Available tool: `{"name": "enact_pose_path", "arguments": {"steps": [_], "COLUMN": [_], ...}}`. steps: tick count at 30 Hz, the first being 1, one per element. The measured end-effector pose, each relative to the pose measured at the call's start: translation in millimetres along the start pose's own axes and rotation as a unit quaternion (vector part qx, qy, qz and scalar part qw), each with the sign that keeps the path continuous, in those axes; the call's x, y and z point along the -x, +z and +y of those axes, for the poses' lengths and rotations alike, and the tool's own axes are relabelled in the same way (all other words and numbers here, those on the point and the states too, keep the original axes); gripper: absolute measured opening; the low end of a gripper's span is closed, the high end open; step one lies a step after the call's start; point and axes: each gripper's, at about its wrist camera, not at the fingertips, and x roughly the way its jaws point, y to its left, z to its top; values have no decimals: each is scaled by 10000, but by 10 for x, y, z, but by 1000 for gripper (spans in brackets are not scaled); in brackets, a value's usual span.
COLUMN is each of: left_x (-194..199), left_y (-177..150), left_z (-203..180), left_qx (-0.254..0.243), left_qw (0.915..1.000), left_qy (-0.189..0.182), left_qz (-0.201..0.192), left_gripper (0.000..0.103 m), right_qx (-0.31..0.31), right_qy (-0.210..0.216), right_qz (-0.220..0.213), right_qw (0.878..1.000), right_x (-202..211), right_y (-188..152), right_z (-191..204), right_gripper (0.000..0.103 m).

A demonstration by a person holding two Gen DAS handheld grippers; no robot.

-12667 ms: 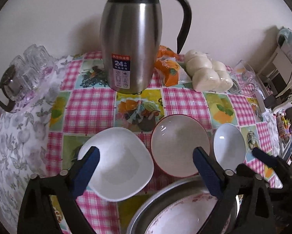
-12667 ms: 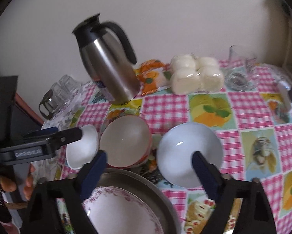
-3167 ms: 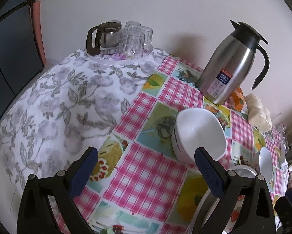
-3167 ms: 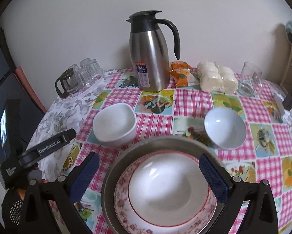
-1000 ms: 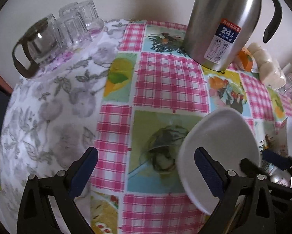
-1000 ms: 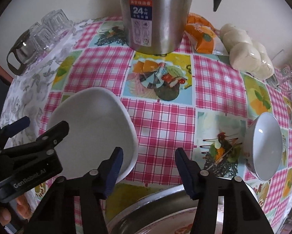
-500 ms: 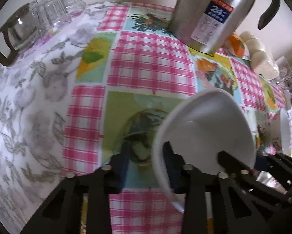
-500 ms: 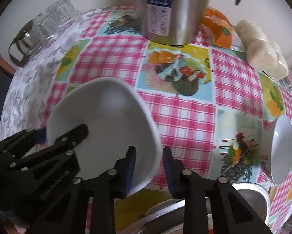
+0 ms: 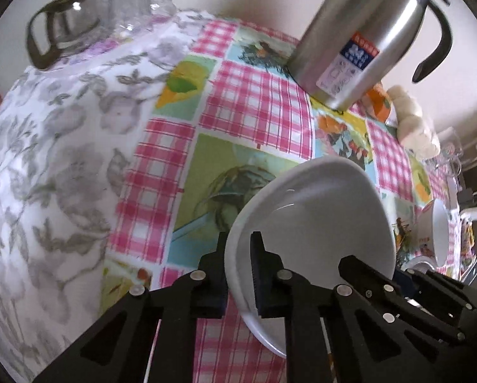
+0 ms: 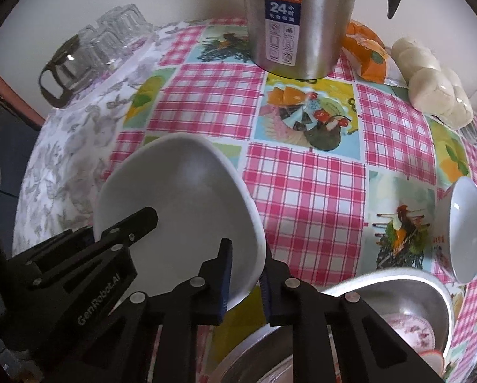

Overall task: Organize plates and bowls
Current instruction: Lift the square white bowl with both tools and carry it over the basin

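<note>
White squarish bowl (image 10: 187, 204) pinched at opposite rims, left gripper (image 9: 238, 271) closed on its 9 o'clock edge, right gripper (image 10: 244, 274) closed on its 4 o'clock edge, bowl's underside hidden, steel basin (image 10: 398, 290) at 5 o'clock cut off by frame, small white bowl (image 10: 465, 226) tilted at 3 o'clock.

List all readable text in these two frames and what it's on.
"24": white digits on the blue label of the steel thermos jug; the small characters beside and under it are too small to read.
"GenRobot.AI": white lettering on the left claw.
Red print on the outside of the small white bowl: too small to read.
Orange snack packet: print blurred, unreadable.
</note>
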Motion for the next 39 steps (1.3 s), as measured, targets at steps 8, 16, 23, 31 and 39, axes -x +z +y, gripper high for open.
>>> {"name": "enact_pose_path", "arguments": {"steps": [8,16,23,31,39], "left_x": [473,981,1218,1306,1275], "left_y": [-130,-345,-560,-843,-1021], "left_z": [-90,-343,-762,-1279,-1646], "left_qx": [199,255,59,-246,-572], "left_qw": [9982,9934,9881,9838,9807], "left_qy": [190,183,238,139,51], "left_qz": [-537,-1105,-1517,-1773,-1869], "left_gripper": [13,13,13,13,13], "right_qx": [-10,-253,-535,-994,-1403], "right_qy": [310,786,1164,1376,1467], "right_qz": [-307,-765,-1209,-1697,-1965], "right_qw": [9990,9936,9844,9708,9593], "right_x": [383,847,1217,1481,1520], "right_y": [-172,-394,-674,-1034,-1355], "right_z": [52,-177,-523,-1040,-1457], "right_gripper": [17,16,16,16,16]}}
